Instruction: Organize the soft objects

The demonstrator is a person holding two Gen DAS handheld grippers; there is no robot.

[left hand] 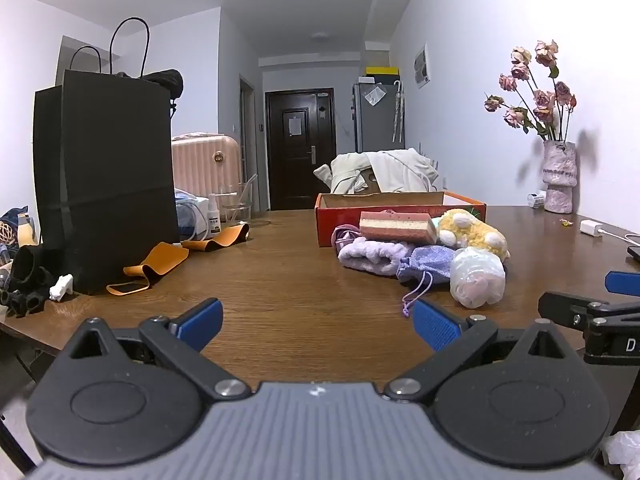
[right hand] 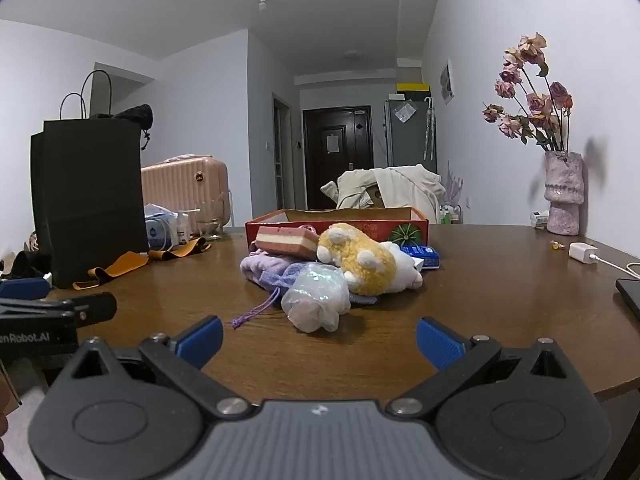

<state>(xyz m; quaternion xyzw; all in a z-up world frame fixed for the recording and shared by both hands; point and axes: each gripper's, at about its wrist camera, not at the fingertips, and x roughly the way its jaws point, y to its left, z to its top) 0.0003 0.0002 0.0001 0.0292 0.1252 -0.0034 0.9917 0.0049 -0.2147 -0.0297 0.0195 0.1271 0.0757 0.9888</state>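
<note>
Soft things sit heaped on a wooden bench (right hand: 500,300) just in front of an open red cardboard box (right hand: 340,226), none of them yet inside it as far as either view shows; the part of the box's interior that can be seen looks bare, though its floor is hidden behind the front wall. Leaning against the box front is a pink-and-cream striped sponge block (right hand: 286,242); beside it, also touching the box side of the heap, lies a yellow-and-white plush toy (right hand: 368,266). Under and nearer than these are a lilac fleece cloth (right hand: 260,266), a blue-violet drawstring pouch (left hand: 430,264) with its cord trailing away from the box, and a clear plastic bag holding something pale (right hand: 316,300) at the heap's near edge, farthest from the box. The left claw (left hand: 316,322) and the right claw (right hand: 318,342) both stand wide with nothing between their blue pads, hovering well short of the heap on the side away from the box. By this reading the sorting has not begun: every item is left to be moved, and the plastic bag is closest to the right claw
</note>
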